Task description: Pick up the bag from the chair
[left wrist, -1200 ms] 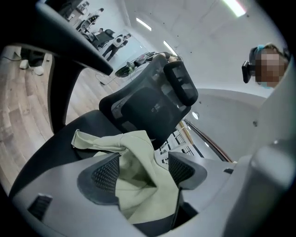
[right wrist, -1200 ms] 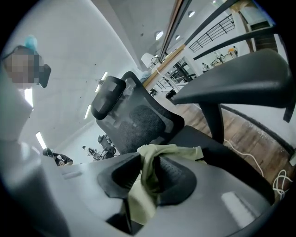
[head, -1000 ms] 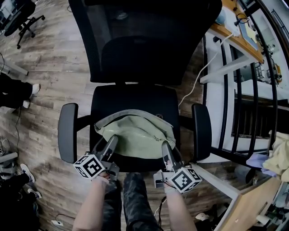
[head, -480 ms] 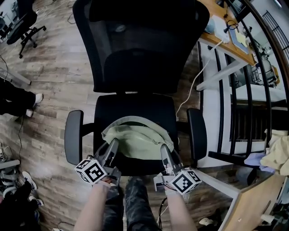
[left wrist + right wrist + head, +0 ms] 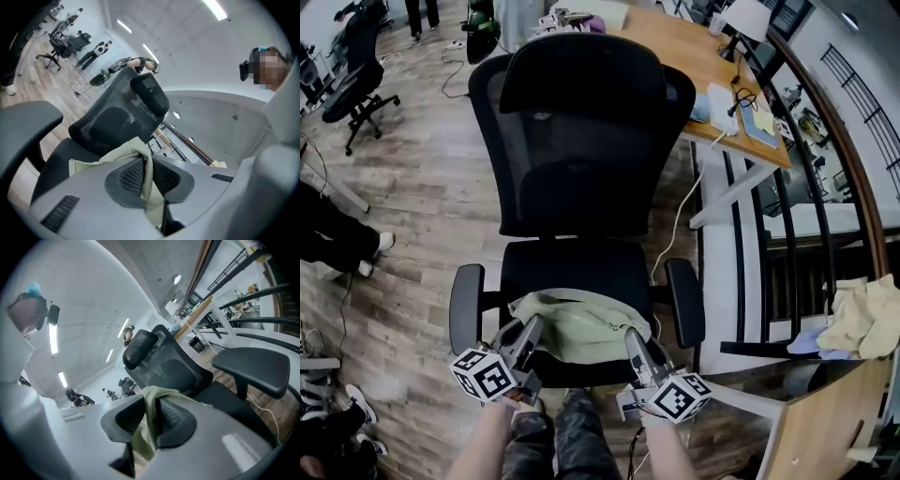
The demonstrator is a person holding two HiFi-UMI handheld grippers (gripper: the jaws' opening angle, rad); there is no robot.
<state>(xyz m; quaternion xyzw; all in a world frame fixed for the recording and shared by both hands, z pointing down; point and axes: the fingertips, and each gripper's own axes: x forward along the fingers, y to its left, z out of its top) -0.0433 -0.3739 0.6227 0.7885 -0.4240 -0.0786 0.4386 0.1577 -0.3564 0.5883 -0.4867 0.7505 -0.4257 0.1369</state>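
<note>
A pale green cloth bag (image 5: 577, 324) hangs between my two grippers just above the front of the black office chair's seat (image 5: 572, 267). My left gripper (image 5: 532, 326) is shut on the bag's left edge; in the left gripper view the green fabric (image 5: 146, 180) is pinched between the grey pads. My right gripper (image 5: 630, 335) is shut on the bag's right edge, and the right gripper view shows the cloth (image 5: 149, 420) squeezed between its pads. The chair's backrest (image 5: 581, 141) rises behind the bag.
The chair's armrests (image 5: 465, 305) (image 5: 685, 300) flank the bag. A wooden desk (image 5: 712, 66) with a cable stands behind right, beside a black railing (image 5: 787, 244). Another office chair (image 5: 356, 66) and a person's legs (image 5: 328, 234) are at the left. Crumpled cloth (image 5: 862, 319) lies at the right.
Both grippers have drawn the bag toward me and upward off the seat. The head camera has tilted up, so the whole chair and the desk now show.
</note>
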